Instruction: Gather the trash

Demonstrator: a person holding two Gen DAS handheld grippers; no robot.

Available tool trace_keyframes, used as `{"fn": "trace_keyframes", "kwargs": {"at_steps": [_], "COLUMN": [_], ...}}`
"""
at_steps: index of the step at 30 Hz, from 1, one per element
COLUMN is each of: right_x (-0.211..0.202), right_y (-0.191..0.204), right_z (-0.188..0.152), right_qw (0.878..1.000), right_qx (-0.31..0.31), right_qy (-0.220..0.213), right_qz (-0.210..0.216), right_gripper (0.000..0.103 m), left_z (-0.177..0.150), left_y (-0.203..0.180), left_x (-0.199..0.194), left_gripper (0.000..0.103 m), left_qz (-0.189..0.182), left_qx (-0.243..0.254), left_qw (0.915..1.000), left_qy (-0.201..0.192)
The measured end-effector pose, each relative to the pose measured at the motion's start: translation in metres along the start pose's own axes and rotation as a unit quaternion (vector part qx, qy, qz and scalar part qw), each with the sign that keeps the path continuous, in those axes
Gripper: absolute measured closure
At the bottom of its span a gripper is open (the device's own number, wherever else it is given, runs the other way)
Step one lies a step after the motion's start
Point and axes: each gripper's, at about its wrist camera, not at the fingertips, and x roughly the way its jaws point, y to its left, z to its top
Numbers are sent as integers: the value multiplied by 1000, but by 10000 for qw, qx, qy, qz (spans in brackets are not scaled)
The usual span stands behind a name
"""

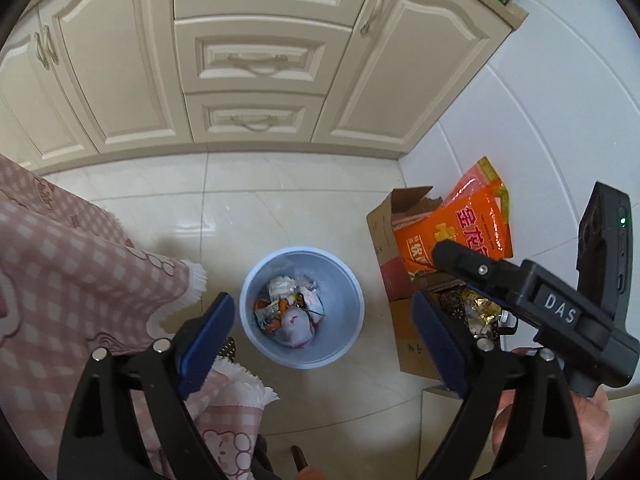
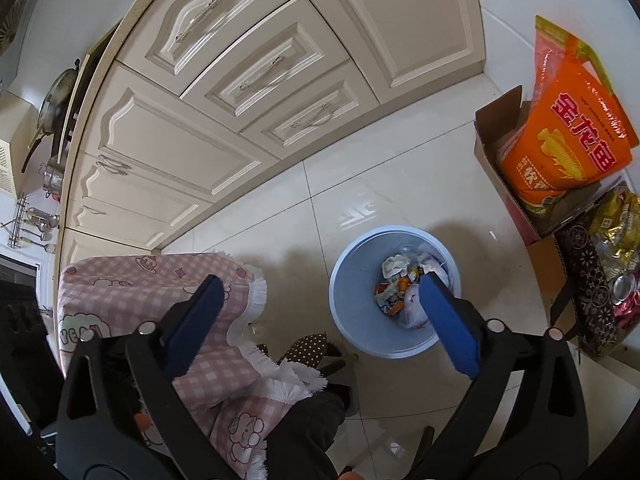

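Note:
A light blue trash bin stands on the tiled floor and also shows in the right wrist view. It holds crumpled tissues and wrappers. My left gripper is open and empty, held high above the bin, its blue pads on either side of it. My right gripper is open and empty above the floor just left of the bin; its right pad overlaps the bin. The right gripper's body shows at the right of the left wrist view.
A table with a pink checked cloth is at the left. A cardboard box with an orange bag stands to the right by the white wall. Cream cabinets lie beyond.

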Motion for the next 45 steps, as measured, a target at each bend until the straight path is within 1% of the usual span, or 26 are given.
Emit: {"fn": "trace_keyframes", "kwargs": {"at_steps": [2,5,9,12,15,18,22,24,27,31,33,36,39,40,41,42,44,45], "right_x": [-6,-17,-38,-60,-80,-97,-119,-126,-136,-146,-151,-161,-169,-172,-174,-177,-184,-186], "right_y": [2,10,28,47,75,107,154,177,217,262,284,319,351,363,373,382,402,407], "right_z": [-1,-4,-9,-13,-19,-28,-41,-48,-63,-84,-94,-112,-130,-136,-141,-147,-160,-165], "right_qw": [10000,9999,9996,9987,9967,9937,9874,9835,9764,9664,9607,9503,9403,9367,9338,9304,9212,9185], "right_qx": [-4,-49,-179,-300,-575,-876,-1298,-1521,-1872,-2261,-2450,-2760,-3024,-3113,-3185,-3266,-3474,-3529], "right_qy": [-38,-121,-234,-410,-566,-675,-815,-861,-873,-915,-927,-974,-1037,-1071,-1107,-1149,-1240,-1274], "right_qz": [-9,-10,27,65,124,201,398,475,630,814,915,1060,1172,1192,1198,1203,1236,1244], "right_gripper": [6,6,6,6,6,6,6,6,6,6,6,6,6,6,6,6,6,6], "left_z": [-1,-3,-8,-15,-25,-33,-48,-57,-69,-89,-99,-114,-129,-135,-140,-145,-154,-159], "left_y": [-1,-1,1,5,13,21,39,51,66,92,104,125,145,151,156,162,172,177], "left_x": [-12,-35,-72,-109,-150,-184,-230,-254,-281,-322,-340,-367,-390,-399,-406,-415,-429,-436], "left_gripper": [15,15,14,14,12,12,12,11,8,6,6,6,6,6,6,6,6,6], "left_qz": [134,162,225,271,340,426,702,880,1165,1614,1728,2008,2446,2693,2865,3072,3259,3331], "left_qx": [52,76,146,185,179,196,154,101,18,-209,-330,-571,-818,-892,-944,-1023,-1132,-1200], "left_qw": [9998,9993,9974,9945,9899,9853,9761,9702,9624,9476,9417,9304,9156,9076,9012,8929,8836,8786], "left_qy": [-99,-330,-668,-991,-1365,-1644,-2050,-2255,-2454,-2750,-2870,-3013,-3085,-3095,-3110,-3128,-3168,-3206]}}
